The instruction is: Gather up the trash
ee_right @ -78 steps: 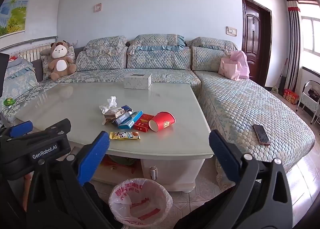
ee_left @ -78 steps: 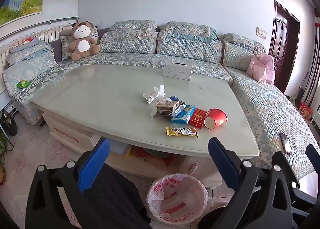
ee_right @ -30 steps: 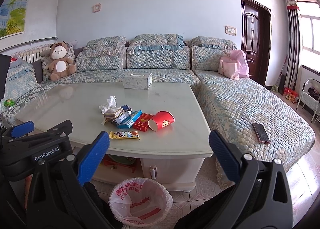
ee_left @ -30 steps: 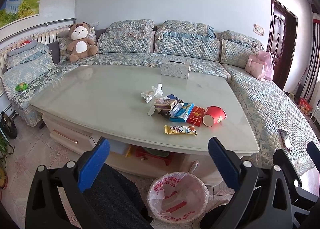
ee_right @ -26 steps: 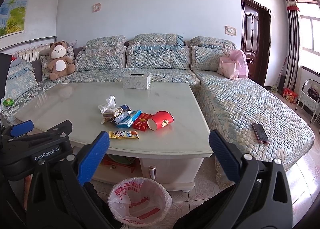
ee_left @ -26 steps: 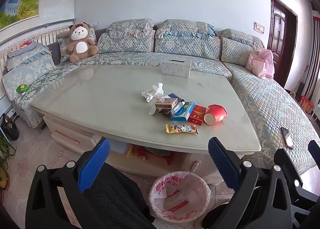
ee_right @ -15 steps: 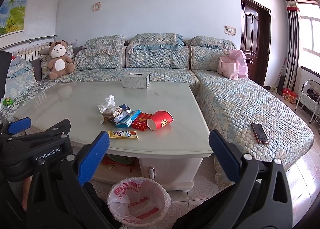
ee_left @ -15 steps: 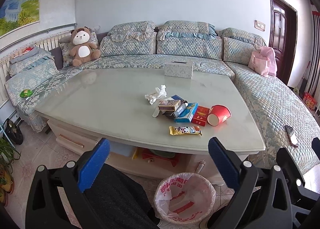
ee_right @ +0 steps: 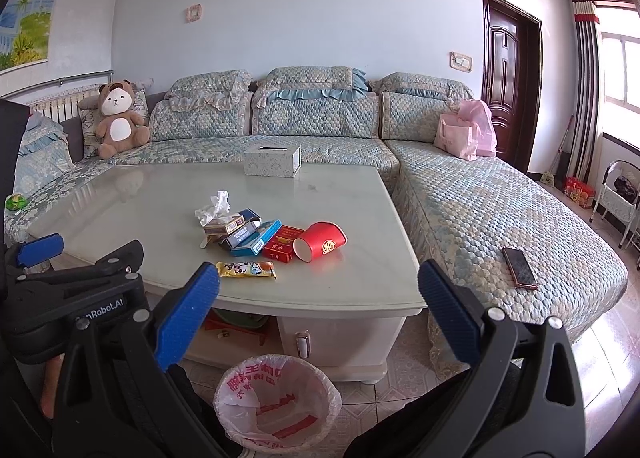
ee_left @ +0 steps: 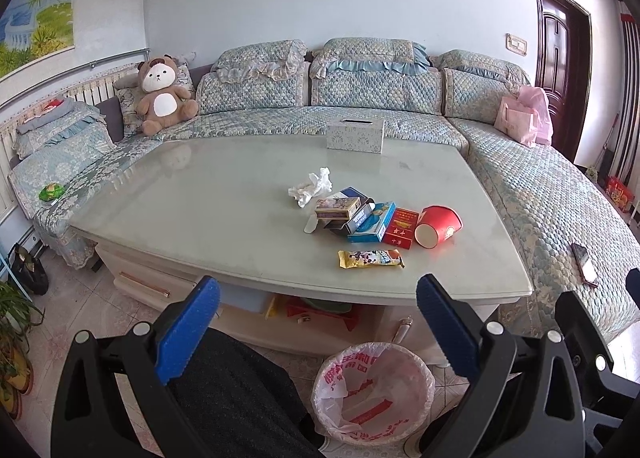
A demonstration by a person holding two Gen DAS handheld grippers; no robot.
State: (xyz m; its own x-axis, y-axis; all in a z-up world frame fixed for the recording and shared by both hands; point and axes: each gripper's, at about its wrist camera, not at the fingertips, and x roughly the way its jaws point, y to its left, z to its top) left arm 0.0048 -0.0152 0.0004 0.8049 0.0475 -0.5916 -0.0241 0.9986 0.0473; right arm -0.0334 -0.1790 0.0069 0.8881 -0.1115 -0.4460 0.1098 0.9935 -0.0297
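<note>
- Left gripper [ee_left: 318,322] and right gripper [ee_right: 320,316]: jaws wide apart, empty, short of the table [ee_left: 200,210].
- Trash clustered near front edge: snack wrapper [ee_left: 370,258], red paper cup [ee_left: 438,226], small boxes [ee_left: 360,214], crumpled tissue [ee_left: 312,188].
- Judged light, crushable; wrapper slippery, best pinched at an end; cup at rim.
- Lined bin [ee_right: 278,398] below on floor.

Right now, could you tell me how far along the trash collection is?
Barely begun. The bin on the floor holds only its pink liner, as far as I can see. Both the left gripper and right gripper hover short of the table, jaws open and empty. Left to collect: the crumpled tissue, the small boxes, the red cup and the snack wrapper.
</note>
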